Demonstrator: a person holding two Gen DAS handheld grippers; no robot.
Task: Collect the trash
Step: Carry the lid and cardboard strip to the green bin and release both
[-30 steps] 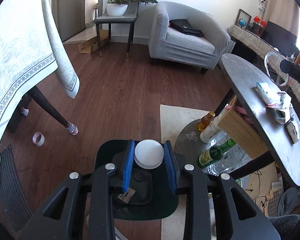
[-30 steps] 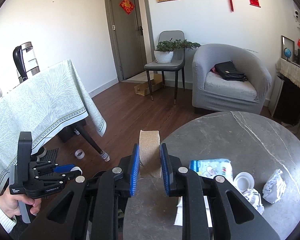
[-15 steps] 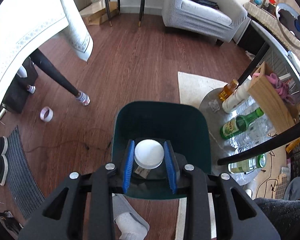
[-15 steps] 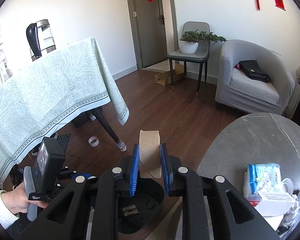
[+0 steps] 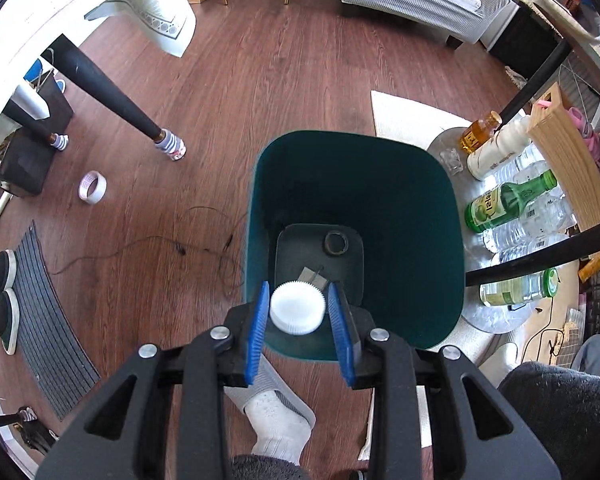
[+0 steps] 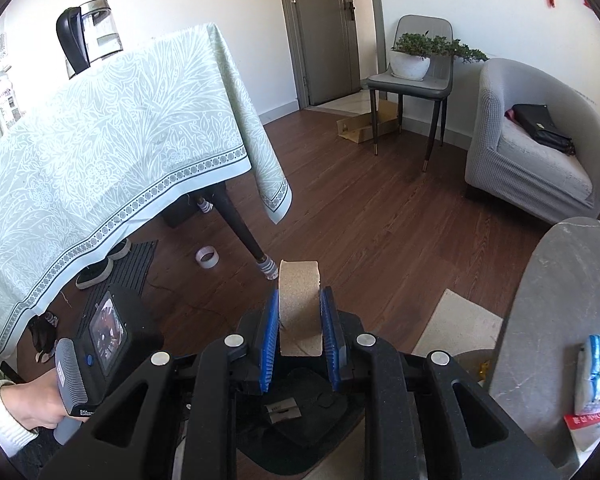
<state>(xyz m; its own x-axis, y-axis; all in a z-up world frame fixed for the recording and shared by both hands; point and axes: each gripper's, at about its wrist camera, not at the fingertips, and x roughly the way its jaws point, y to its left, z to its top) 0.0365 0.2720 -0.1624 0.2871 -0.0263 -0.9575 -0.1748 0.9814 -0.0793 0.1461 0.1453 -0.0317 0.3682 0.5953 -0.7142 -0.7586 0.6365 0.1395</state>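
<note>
A second ago the left tongs (image 5: 299, 312) looked out across the room with the green trash bin (image 5: 352, 184) low in view; now they point steeply down over the bin's open mouth, near its close rim. The white ribbed cap (image 5: 298, 307) sits between the blue pads, flat face toward the camera. Earlier it was pinched; now the jaws are opening, with a sliver of gap on the right side. On the bin floor lie a dark ring (image 5: 335, 242) and a scrap of paper (image 5: 312, 277).

The right tongs (image 6: 300, 336) have swung away from the grey stone tabletop (image 6: 556, 320), which filled the view before and now shows only at the right edge. They are clenched on a tan cardboard strip (image 6: 300, 304) that stands upright, its long axis pointing up and away from the camera past the pad tips. Below them is the bin's dark interior. The person's left hand (image 6: 28, 404), grasping the other tool's handle, shows at lower left.
</note>
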